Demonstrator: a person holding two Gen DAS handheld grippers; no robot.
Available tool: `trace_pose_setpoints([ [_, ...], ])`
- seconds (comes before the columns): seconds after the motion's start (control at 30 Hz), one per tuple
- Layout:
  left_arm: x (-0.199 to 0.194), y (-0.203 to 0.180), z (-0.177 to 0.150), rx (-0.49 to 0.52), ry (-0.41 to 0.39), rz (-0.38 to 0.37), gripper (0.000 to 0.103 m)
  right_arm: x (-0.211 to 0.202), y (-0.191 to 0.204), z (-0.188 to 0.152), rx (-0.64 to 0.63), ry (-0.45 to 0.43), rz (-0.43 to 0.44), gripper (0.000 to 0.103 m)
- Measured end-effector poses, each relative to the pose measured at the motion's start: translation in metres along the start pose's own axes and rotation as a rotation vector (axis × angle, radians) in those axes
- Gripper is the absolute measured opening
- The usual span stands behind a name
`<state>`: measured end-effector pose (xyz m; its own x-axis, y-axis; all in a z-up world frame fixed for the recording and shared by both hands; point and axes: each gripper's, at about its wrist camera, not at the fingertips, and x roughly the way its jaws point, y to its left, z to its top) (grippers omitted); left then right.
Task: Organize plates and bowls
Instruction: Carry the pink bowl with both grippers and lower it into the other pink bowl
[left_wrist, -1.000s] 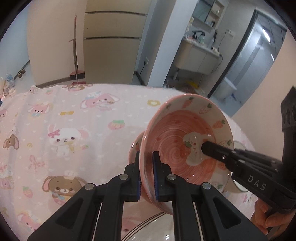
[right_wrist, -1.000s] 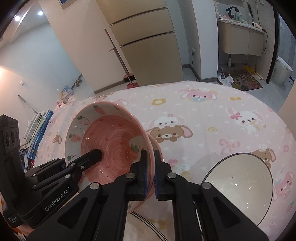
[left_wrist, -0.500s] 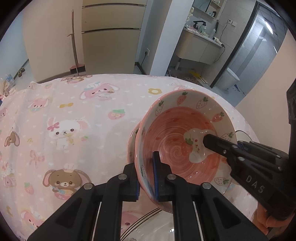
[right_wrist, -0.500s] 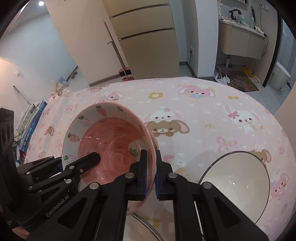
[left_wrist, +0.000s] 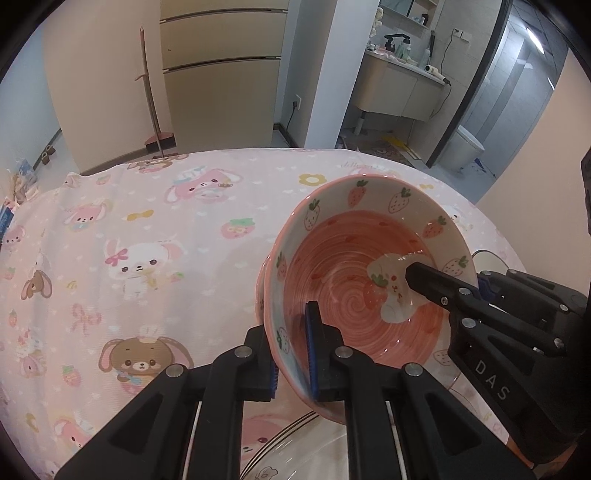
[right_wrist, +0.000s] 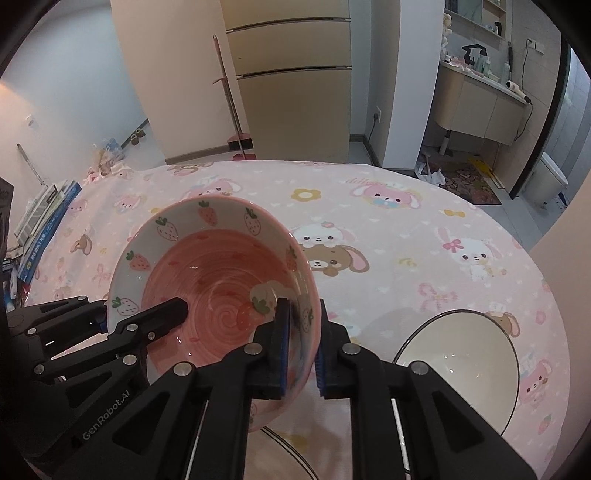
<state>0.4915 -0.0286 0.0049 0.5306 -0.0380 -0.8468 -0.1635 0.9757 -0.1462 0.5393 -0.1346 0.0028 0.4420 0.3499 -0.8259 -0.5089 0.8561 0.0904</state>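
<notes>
Left tongs (left_wrist: 291, 356) clamped on near rim of pink bowl (left_wrist: 354, 280): one finger inside, one against outer wall. Right tongs (right_wrist: 300, 349) astride opposite rim of same bowl (right_wrist: 218, 273), one finger inside, one outside; a narrow gap shows between outer pad and wall, so not fully clamped. Right tongs also seen from left view (left_wrist: 424, 280), tip reaching in over bunny print on bowl floor. Left tongs seen from right view (right_wrist: 173, 312), tip inside bowl.

Bowl tilted, held between both tongs above desk (left_wrist: 166, 240). Strawberry print round inner rim, pink spiral centre.

Directly below bowl, at bottom edge: plate (left_wrist: 295, 454), pale, dark line round rim; also in right view (right_wrist: 291, 454).

Right of bowl, on desk: white bowl (right_wrist: 458, 358), dark rim, upright, apart from pink bowl. In left view only a sliver of its rim shows (left_wrist: 491, 254).

Desk covered in pink cloth with bunny and bear print.

Beyond desk: beige cabinet (right_wrist: 291, 81), broom (right_wrist: 231, 99) leaning beside it, books (right_wrist: 44, 218) on floor at left, vanity (right_wrist: 484, 103) at right.
</notes>
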Motion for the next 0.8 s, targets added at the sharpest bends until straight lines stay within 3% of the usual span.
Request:
trace_pose_setpoints([
  [0.57,-0.012,-0.005,0.001,0.020,-0.021,0.035,0.012,0.001,0.013,-0.002,-0.065,0.002,-0.025,0.015],
  [0.8,-0.010,-0.009,0.000,0.049,-0.068,0.063,0.015,0.008,0.012,-0.004,-0.055,0.026,-0.007,0.016],
])
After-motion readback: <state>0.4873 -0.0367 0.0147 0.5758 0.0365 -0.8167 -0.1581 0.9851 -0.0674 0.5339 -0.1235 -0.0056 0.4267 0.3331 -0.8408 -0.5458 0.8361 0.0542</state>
